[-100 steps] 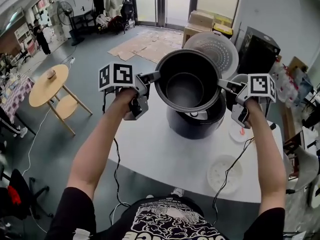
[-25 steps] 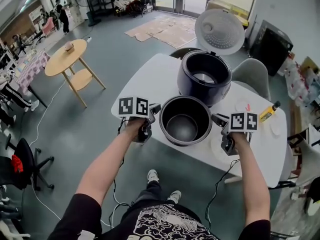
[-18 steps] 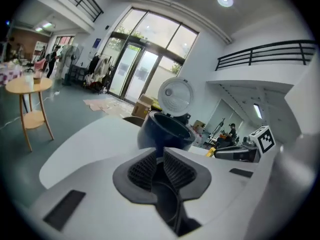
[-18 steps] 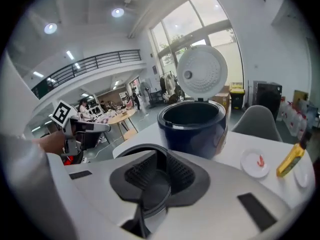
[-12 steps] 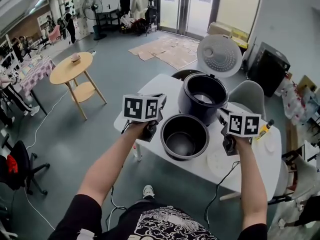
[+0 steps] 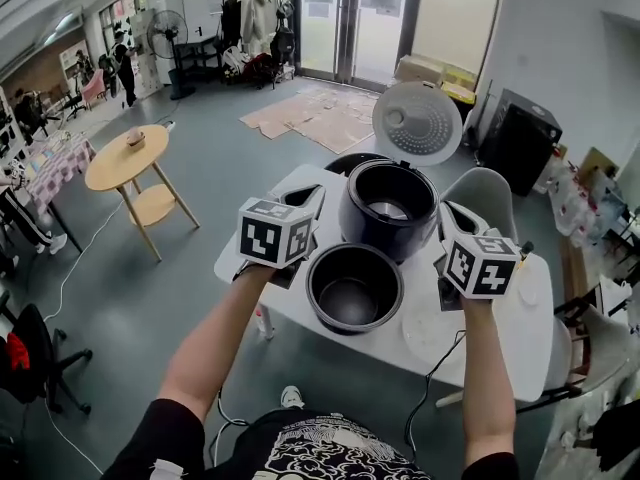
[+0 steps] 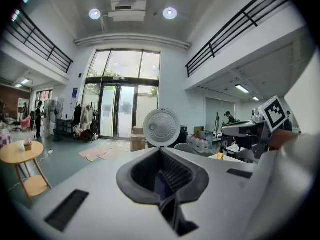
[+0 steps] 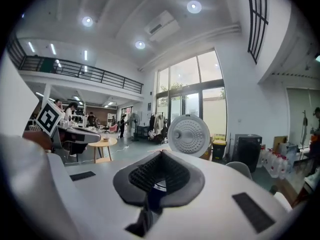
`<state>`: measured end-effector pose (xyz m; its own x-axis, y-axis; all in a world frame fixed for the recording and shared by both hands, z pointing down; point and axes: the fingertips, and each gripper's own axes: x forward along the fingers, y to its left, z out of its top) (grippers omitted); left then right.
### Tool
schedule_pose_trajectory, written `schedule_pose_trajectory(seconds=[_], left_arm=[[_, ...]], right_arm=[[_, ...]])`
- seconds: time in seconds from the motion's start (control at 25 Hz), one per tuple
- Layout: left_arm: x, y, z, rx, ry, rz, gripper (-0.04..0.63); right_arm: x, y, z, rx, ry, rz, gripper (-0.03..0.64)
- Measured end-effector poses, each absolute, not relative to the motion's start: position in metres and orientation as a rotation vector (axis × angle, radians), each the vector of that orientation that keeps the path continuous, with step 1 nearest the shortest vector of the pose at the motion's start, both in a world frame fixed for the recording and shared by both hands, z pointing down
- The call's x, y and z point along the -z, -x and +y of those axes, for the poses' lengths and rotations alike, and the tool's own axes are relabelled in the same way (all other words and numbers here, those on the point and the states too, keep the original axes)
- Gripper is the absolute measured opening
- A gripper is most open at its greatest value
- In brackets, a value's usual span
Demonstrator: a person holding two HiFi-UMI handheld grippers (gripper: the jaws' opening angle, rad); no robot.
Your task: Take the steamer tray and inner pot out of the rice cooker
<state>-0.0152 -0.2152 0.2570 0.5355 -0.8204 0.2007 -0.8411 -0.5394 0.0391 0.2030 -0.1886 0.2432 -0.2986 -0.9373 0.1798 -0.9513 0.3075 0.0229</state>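
The inner pot (image 6: 354, 288) stands at the surface's (image 6: 525, 333) front edge, before the open rice cooker (image 6: 388, 208), seemingly out for good. The left claw (image 7: 161, 156) and right claw (image 8: 161, 156) hover above, pressed together, empty.

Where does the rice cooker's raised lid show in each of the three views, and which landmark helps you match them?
Head view: the lid stands right of centre, in the upper half.
Left gripper view: the lid is at the centre, just above the jaws.
Right gripper view: the lid is slightly right of centre, above the jaws.
Shared landmark: the glass doors behind it.
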Motion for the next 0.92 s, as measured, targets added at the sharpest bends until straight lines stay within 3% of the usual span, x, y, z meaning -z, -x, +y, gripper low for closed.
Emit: schedule_pose_trajectory(seconds=[0.92], left_arm=[[-0.269, 0.013, -0.233, -0.303, -2.662, -1.518, 0.012]], right_arm=[[-0.251, -0.222, -0.192, -0.020, -1.843, -2.387, 0.014]])
